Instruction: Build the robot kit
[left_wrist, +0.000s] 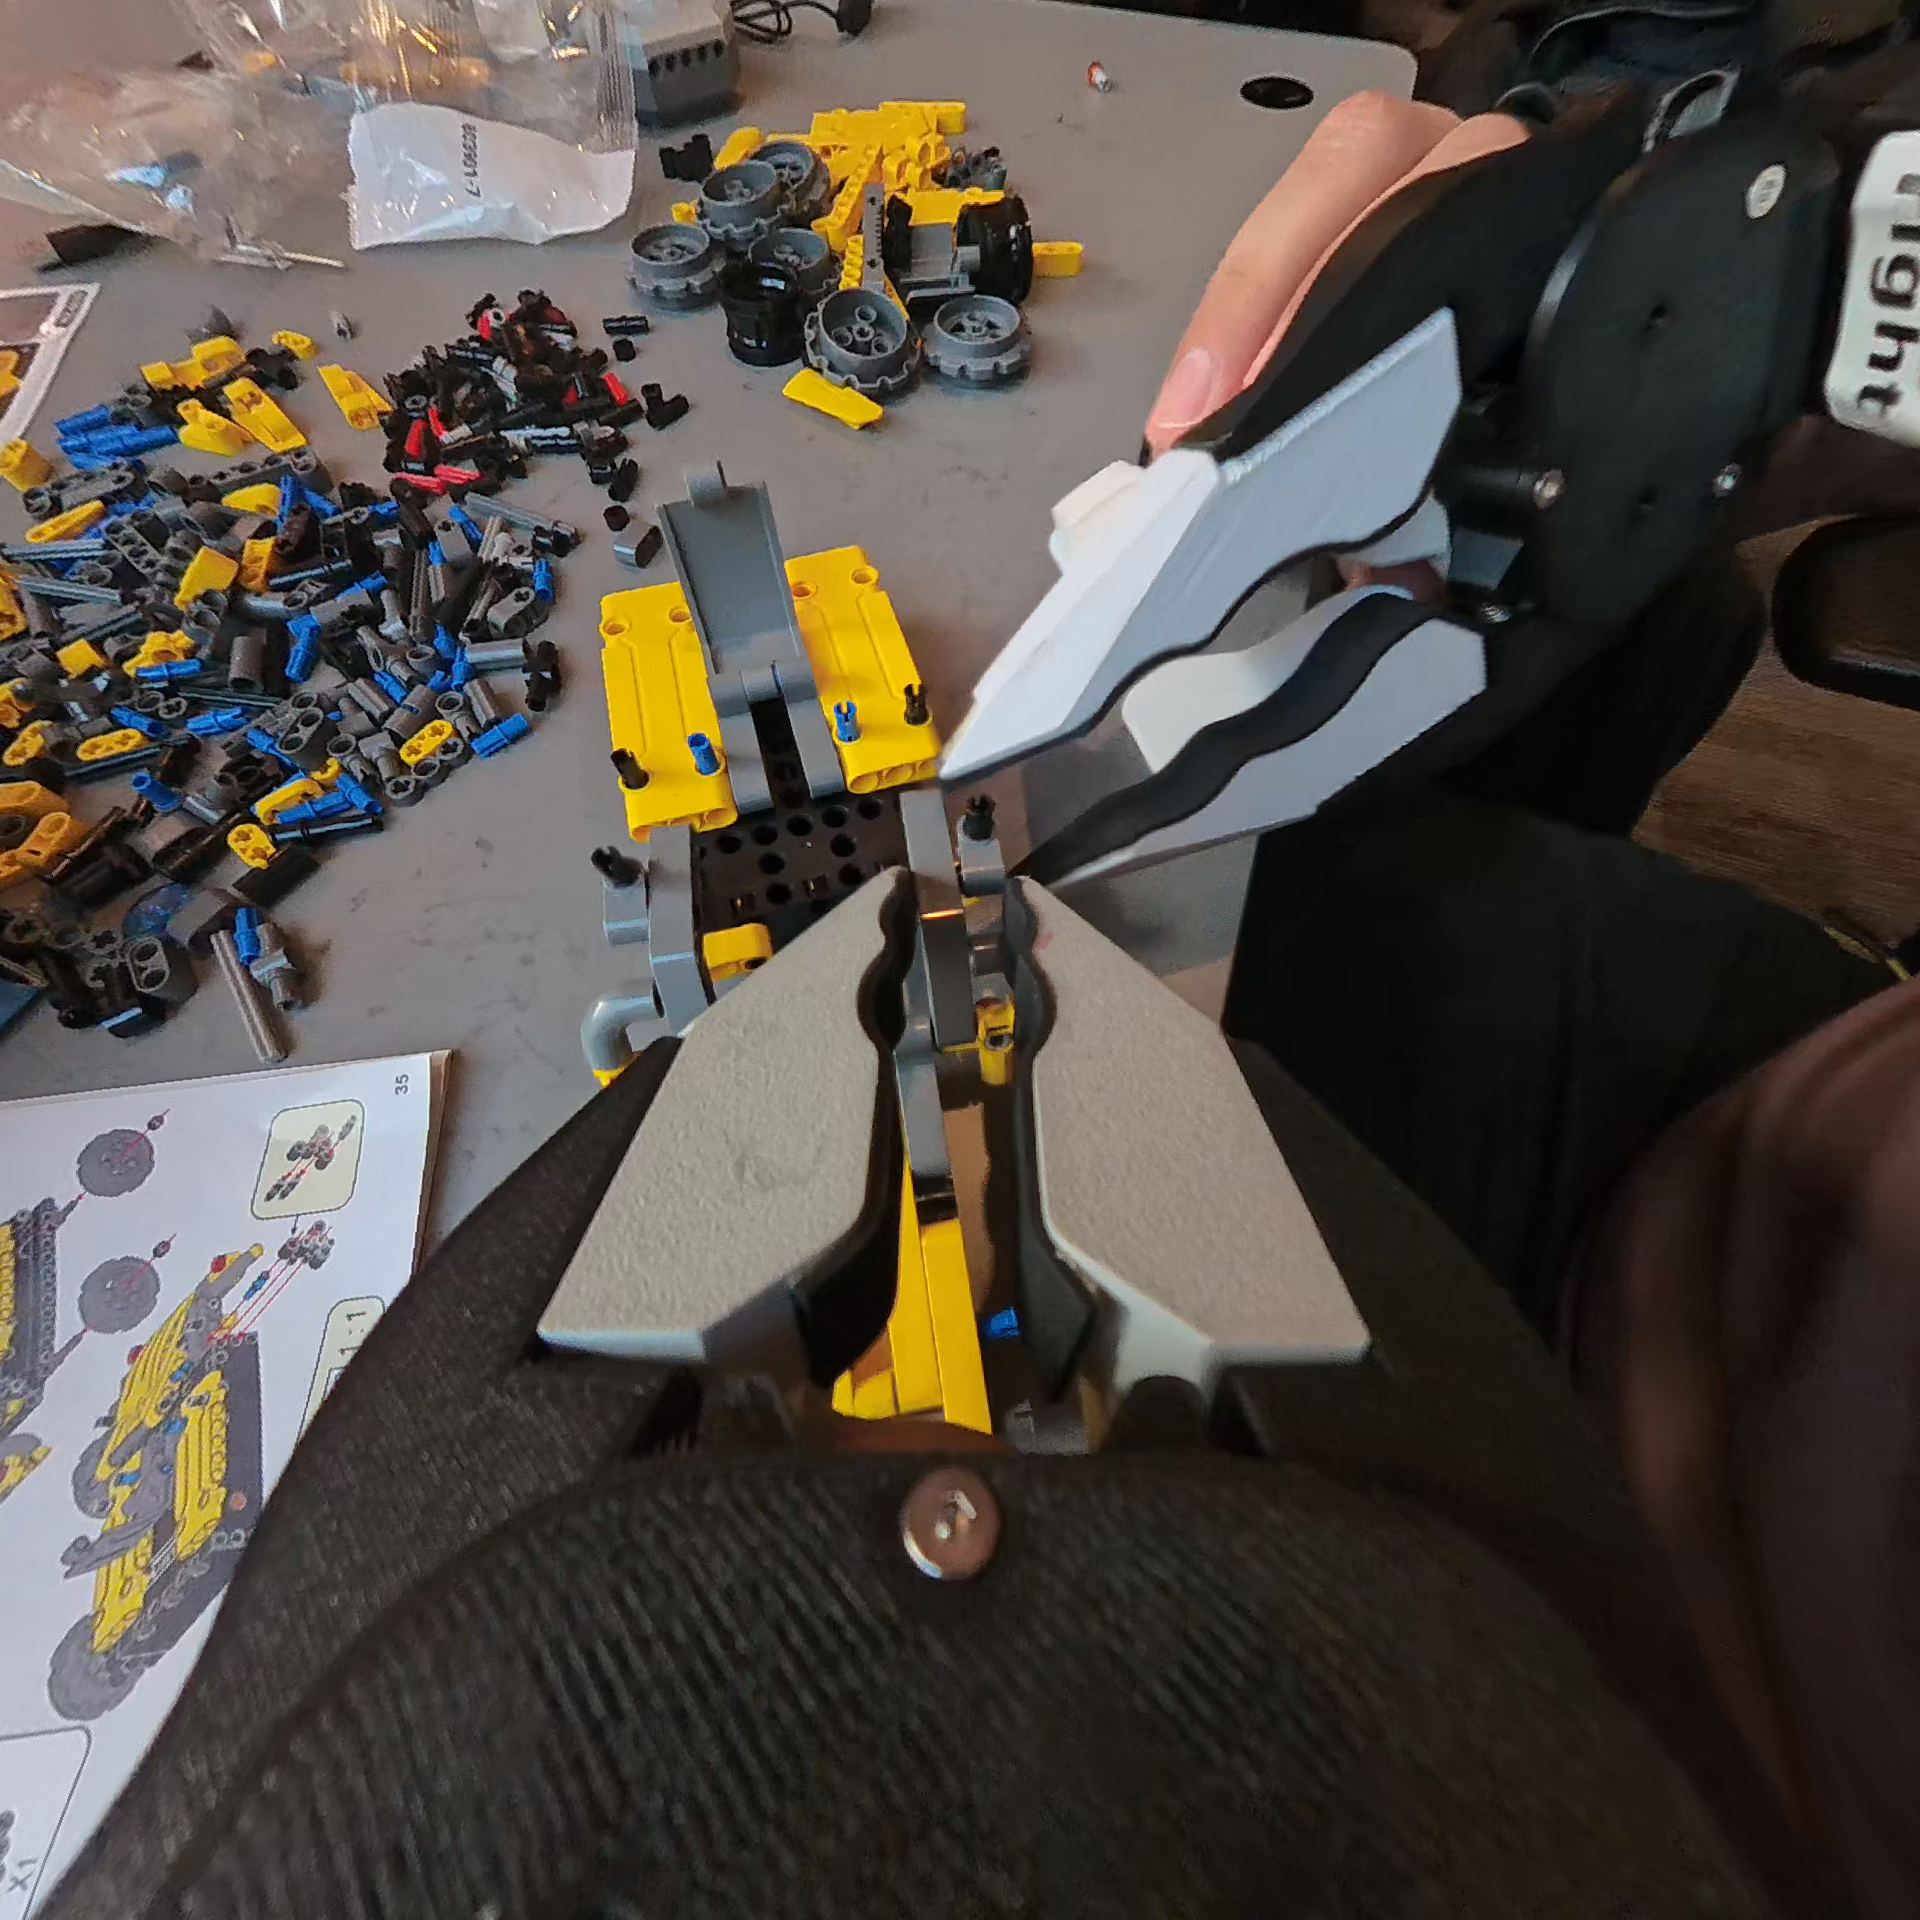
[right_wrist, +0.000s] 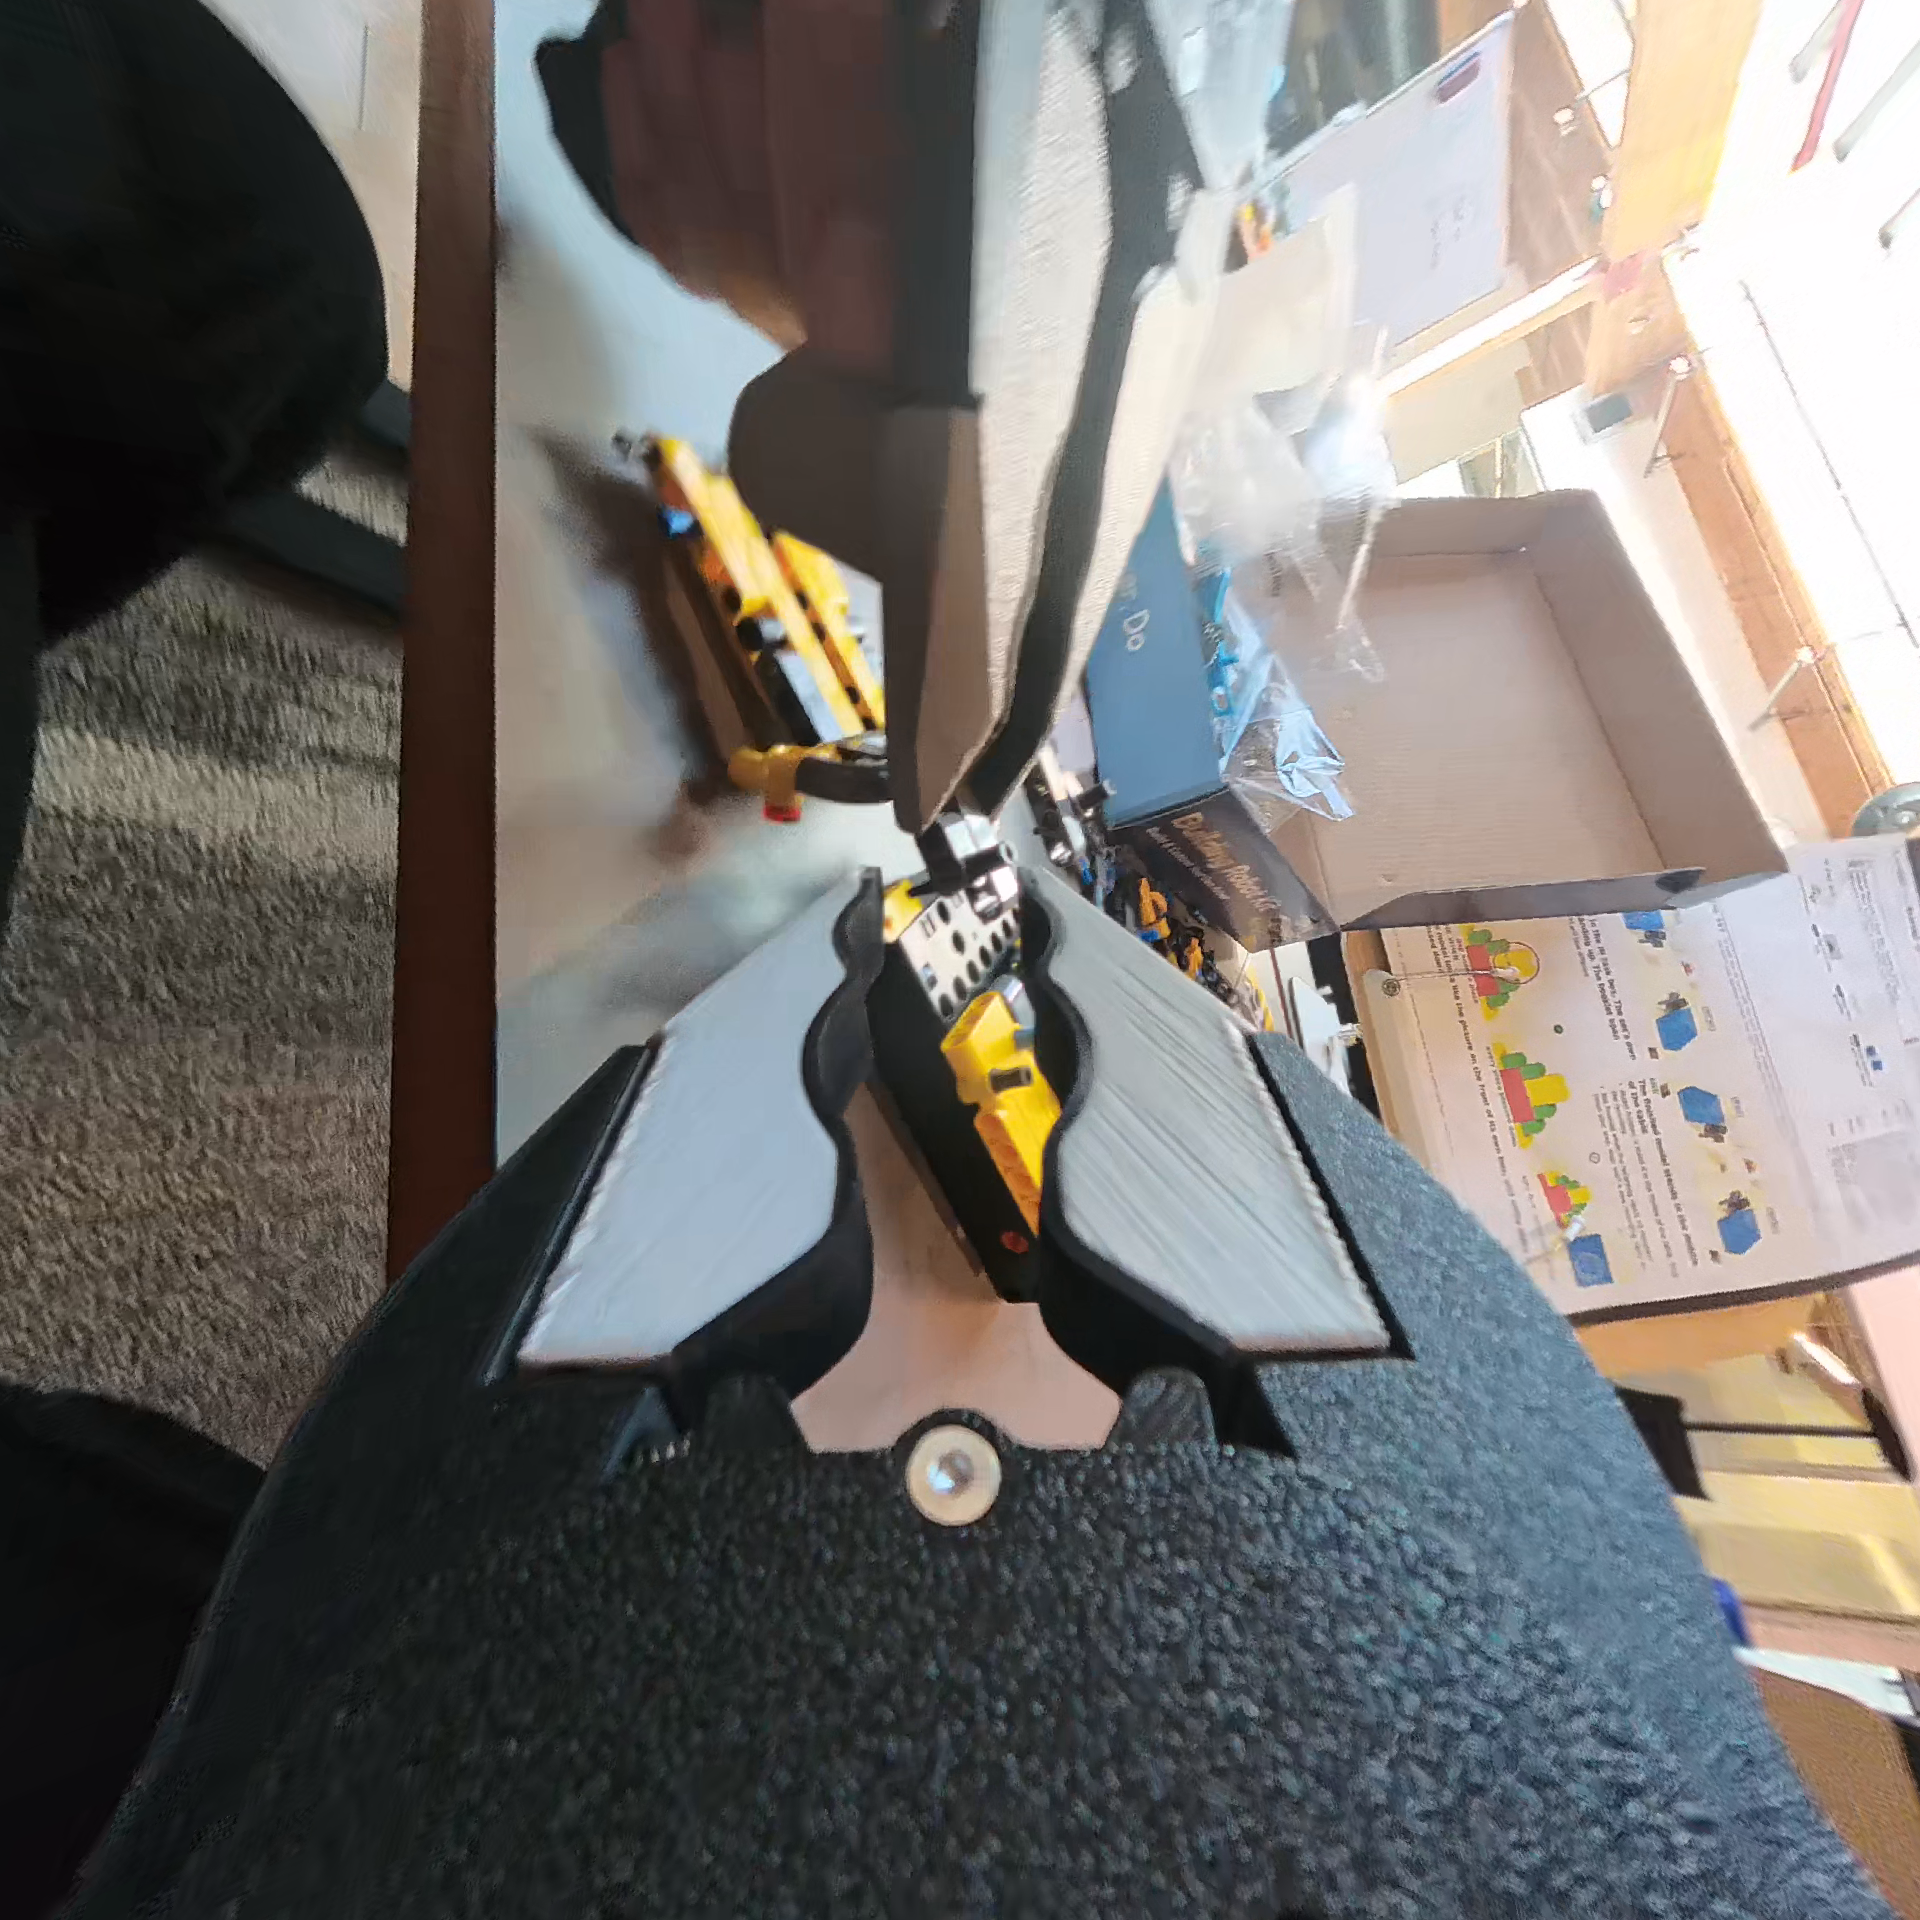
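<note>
My left gripper (left_wrist: 961, 883) is shut on a yellow, grey and black brick model (left_wrist: 758, 675), which runs forward from between its fingers over the grey table (left_wrist: 468, 935). My right gripper (left_wrist: 982, 824) comes in from the right, held by a hand. It is open, with its tips on either side of a small black pin (left_wrist: 977, 816) on the model's grey end. In the right wrist view the right gripper (right_wrist: 948, 881) frames the model's black holed plate (right_wrist: 956, 966). The left gripper's fingers (right_wrist: 997, 468) reach down to the same spot.
Loose small bricks (left_wrist: 260, 675) lie at left, with wheels and yellow parts (left_wrist: 831, 270) behind. An instruction booklet (left_wrist: 208, 1299) lies front left and plastic bags (left_wrist: 416, 125) far left. A cardboard box (right_wrist: 1507, 707) and printed sheet (right_wrist: 1662, 1091) stand beyond. Carpet (right_wrist: 208, 935) lies past the table edge. Only a small space, under 4 cm, lies between the two pairs of fingers.
</note>
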